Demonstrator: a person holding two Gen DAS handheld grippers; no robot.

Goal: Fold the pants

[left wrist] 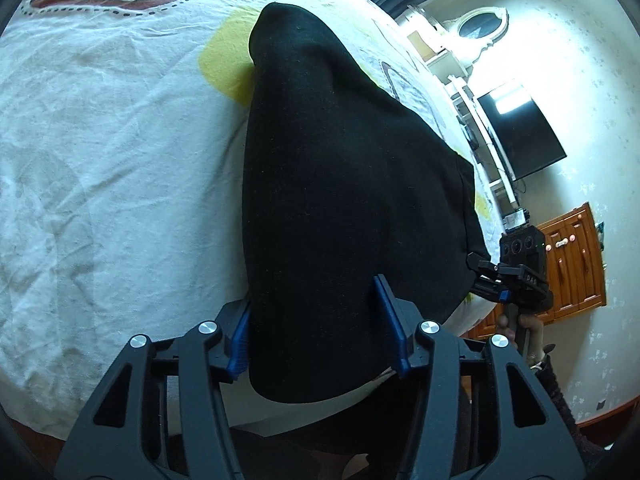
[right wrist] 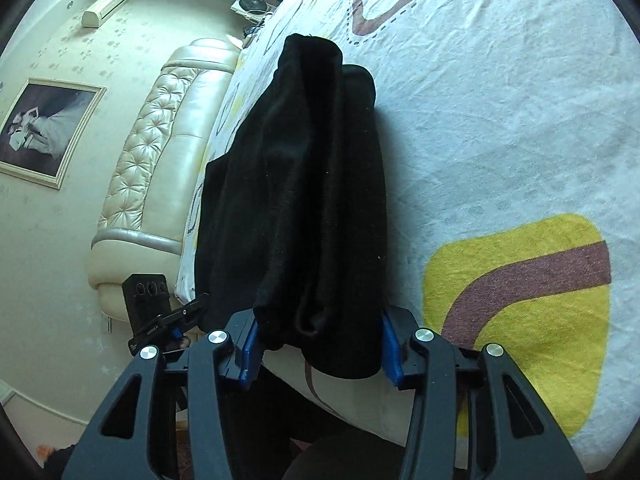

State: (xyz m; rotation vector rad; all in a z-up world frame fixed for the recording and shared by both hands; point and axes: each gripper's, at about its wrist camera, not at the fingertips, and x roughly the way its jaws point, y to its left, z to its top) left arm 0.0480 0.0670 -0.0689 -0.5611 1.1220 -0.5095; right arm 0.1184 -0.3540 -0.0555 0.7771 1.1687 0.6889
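Note:
Black pants (left wrist: 340, 160) lie lengthwise on the bed's white patterned sheet (left wrist: 100, 160), their near end hanging over the bed edge. The left gripper (left wrist: 312, 300) has this near end filling the gap between its blue pads, which press on the cloth from both sides. In the right wrist view the pants (right wrist: 304, 180) look bunched into thick folds, and the right gripper (right wrist: 318, 320) is shut on the near end the same way. Each gripper shows in the other's view: the right gripper (left wrist: 486, 276) at the pants' right corner, the left gripper (right wrist: 192, 312) at their left corner.
The sheet (right wrist: 500, 120) carries yellow and maroon shapes (right wrist: 520, 280). A padded cream headboard (right wrist: 160, 160) and a framed picture (right wrist: 44, 132) are on the left. A black TV (left wrist: 520, 136), white shelves and a wooden cabinet (left wrist: 576, 256) stand beyond the bed's right side.

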